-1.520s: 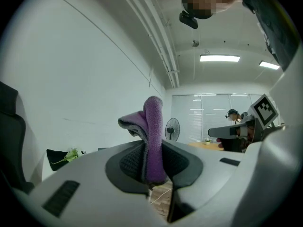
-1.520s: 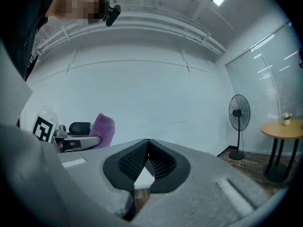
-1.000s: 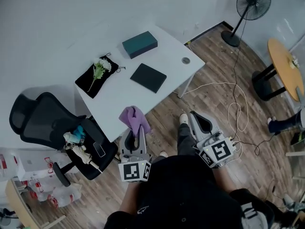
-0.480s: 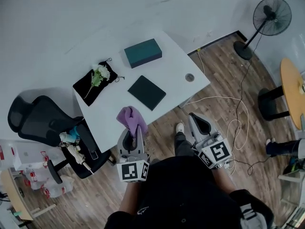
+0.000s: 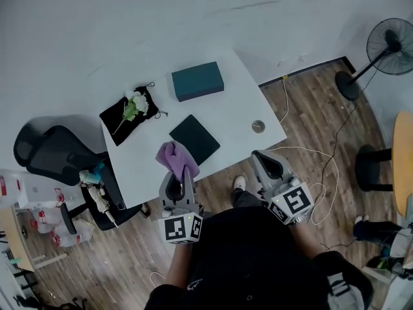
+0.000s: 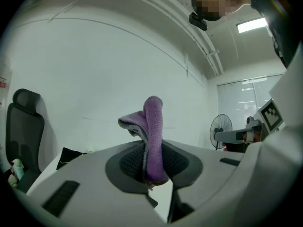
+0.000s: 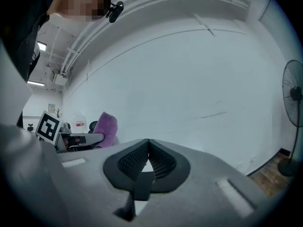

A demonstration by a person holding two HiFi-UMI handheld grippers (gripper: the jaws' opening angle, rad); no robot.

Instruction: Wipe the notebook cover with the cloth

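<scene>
One cloth (image 5: 177, 159): purple, pinched in my left tool (image 5: 182, 178).
Notebook (image 5: 195, 139): flat on table (image 5: 239, 102), just beyond the cloth.
Right tool (image 5: 263, 160): jaws closed, empty.

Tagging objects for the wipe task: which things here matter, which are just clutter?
In the job: purple cloth, clamped in left gripper; dark notebook on white table.
Lying about: teal box, flower on black pouch, office chair, fan; right gripper shut, empty.
</scene>
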